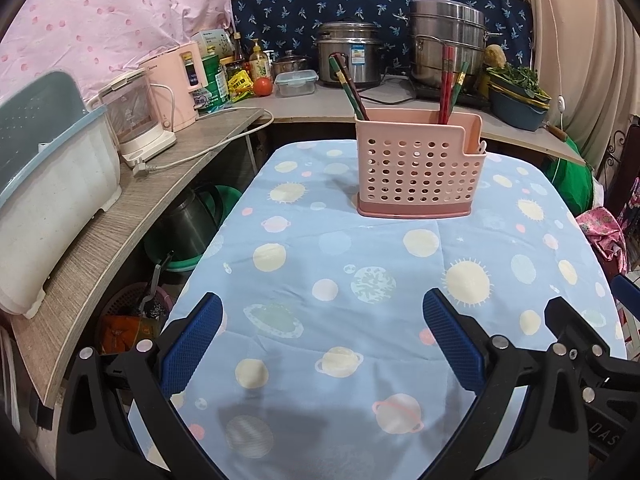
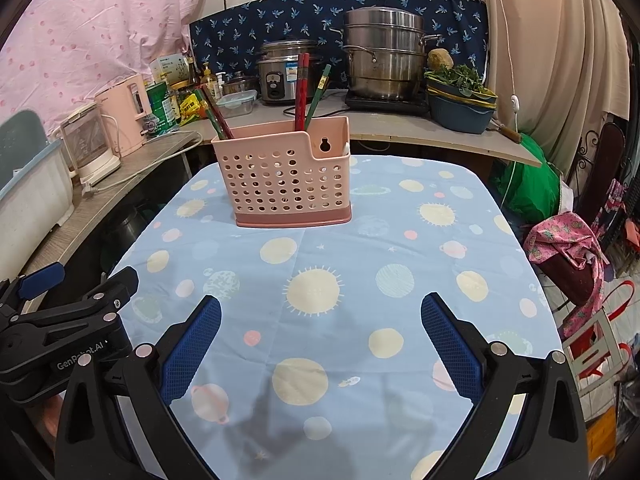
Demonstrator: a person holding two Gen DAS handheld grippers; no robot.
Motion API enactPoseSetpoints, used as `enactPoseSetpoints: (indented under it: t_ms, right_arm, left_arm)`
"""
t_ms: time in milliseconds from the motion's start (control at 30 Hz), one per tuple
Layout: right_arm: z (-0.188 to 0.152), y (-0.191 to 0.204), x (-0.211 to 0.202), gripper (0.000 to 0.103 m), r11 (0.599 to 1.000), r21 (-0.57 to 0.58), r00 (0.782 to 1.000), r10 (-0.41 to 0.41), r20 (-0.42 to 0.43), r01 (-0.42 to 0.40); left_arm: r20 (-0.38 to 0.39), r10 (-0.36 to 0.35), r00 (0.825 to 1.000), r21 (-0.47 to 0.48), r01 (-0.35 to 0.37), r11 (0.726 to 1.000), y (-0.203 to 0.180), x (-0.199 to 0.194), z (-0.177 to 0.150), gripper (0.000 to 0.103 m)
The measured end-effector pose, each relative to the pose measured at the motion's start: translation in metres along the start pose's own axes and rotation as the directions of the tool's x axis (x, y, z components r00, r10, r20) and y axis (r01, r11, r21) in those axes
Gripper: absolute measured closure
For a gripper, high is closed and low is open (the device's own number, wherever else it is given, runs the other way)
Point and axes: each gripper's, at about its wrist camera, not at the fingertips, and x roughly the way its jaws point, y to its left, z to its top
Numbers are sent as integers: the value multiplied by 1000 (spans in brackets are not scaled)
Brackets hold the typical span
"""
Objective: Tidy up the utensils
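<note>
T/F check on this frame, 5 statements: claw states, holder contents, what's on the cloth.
1. Both claws are open and hold nothing. True: left claw and right claw each show a wide gap over the tablecloth.
2. The pink holder lies on its side. False: it stands upright on its base.
3. Chopsticks stand in the holder. True: some lean left, others rise near the middle.
4. Loose chopsticks lie on the cloth in front of the holder. False: none show there.
5. The holder sits on the wooden counter. False: it sits on the tablecloth.
</note>
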Motion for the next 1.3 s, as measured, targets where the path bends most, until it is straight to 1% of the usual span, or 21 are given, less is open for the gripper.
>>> enactPoseSetpoints:
  t_ms: [1000,1300]
  right_arm:
    - [2,-1,-1,6,1000,4,1000,-9,3,9]
    - [4,-2,-2,6,1000,6,1000,-10,3,10]
  left_arm:
    - [-2,-4,1000,0,4,1000,1,1,0,7]
    - [-29,-13,999,3,13,1000,1,6,-4,7]
